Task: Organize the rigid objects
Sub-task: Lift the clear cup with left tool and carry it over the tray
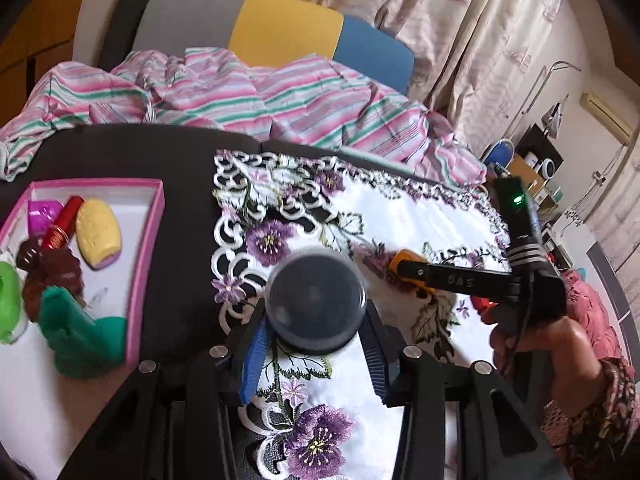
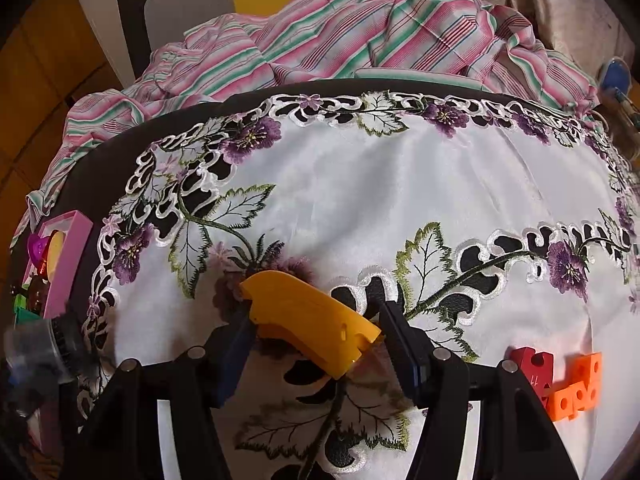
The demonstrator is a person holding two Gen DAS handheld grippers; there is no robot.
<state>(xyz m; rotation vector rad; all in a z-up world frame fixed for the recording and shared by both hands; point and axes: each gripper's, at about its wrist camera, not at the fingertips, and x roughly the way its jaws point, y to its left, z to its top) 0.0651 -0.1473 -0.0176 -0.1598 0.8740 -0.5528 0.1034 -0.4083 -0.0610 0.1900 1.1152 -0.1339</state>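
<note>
My left gripper (image 1: 316, 340) is shut on a round dark jar with a clear lid (image 1: 316, 300), held above the embroidered white cloth (image 1: 400, 216). The jar also shows blurred at the left edge of the right wrist view (image 2: 40, 352). My right gripper (image 2: 316, 344) is shut on an orange plastic piece (image 2: 308, 320) over the cloth; the piece (image 1: 408, 268) and the right gripper (image 1: 404, 270) also show in the left wrist view. A pink-rimmed box (image 1: 148, 240) at the left holds a yellow oval (image 1: 98, 232), a red tube (image 1: 62, 222), a magenta piece and brown and green toys.
Red and orange cube blocks (image 2: 560, 384) lie on the cloth at the right. A striped pink and green fabric (image 1: 260, 100) is heaped behind the black table (image 1: 180, 184). A chair with grey, yellow and blue panels (image 1: 280, 28) stands behind it.
</note>
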